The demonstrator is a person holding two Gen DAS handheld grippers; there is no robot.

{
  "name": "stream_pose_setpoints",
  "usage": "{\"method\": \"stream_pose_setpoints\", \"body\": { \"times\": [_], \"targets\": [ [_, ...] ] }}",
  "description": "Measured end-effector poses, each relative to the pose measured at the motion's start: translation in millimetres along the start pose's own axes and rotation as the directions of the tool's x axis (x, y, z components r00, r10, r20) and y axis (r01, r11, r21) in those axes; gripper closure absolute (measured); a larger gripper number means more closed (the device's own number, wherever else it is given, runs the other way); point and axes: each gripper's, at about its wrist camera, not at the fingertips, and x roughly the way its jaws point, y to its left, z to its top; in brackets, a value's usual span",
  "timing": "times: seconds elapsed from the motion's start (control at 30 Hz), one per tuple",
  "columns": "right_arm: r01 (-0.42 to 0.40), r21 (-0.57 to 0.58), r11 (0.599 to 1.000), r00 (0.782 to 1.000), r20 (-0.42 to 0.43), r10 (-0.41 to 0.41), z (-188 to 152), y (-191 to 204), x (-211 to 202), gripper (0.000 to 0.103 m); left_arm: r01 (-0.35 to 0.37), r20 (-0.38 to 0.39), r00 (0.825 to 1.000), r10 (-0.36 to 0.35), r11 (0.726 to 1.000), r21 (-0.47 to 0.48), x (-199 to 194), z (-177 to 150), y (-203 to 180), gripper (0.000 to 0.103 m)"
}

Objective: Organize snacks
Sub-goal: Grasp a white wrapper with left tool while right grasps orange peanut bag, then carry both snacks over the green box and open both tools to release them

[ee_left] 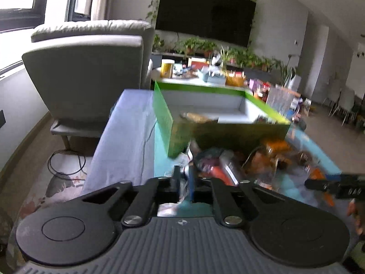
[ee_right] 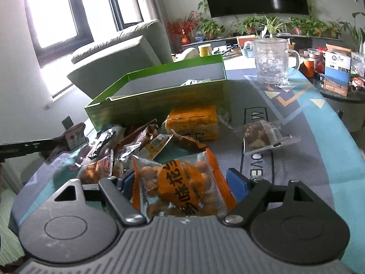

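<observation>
A green box [ee_right: 159, 105] with a white inside stands open on the table; it also shows in the left wrist view [ee_left: 219, 105], holding a few snacks. A pile of snack packets [ee_right: 118, 146] lies in front of it. My right gripper [ee_right: 184, 178] is open around an orange peanut packet [ee_right: 180, 182] that lies between its blue pads. My left gripper [ee_left: 184, 175] is shut on a small snack packet [ee_left: 182, 159], seen in the right wrist view [ee_right: 73, 137] held at the pile's left edge. The left view is blurred.
An orange cracker pack [ee_right: 194, 123] and a brown cake packet [ee_right: 264, 134] lie near the box. A glass mug [ee_right: 273, 61] stands behind right. A grey armchair [ee_left: 86, 73] is to the left, past the table edge. A cluttered side table [ee_right: 337, 73] stands at the right.
</observation>
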Motion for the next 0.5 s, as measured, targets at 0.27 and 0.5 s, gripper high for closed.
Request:
{"method": "stream_pose_setpoints", "body": {
  "times": [0.27, 0.5],
  "targets": [
    [-0.022, 0.015, 1.0, 1.0, 0.021, 0.022, 0, -2, -4, 0.034, 0.047, 0.089, 0.995, -0.048, 0.999, 0.023, -13, 20, -17, 0.101],
    [-0.03, 0.028, 0.999, 0.998, 0.052, 0.028, 4, -5, -12, 0.034, 0.063, 0.115, 0.991, -0.069, 0.997, 0.052, -4, 35, -33, 0.101]
  ]
}}
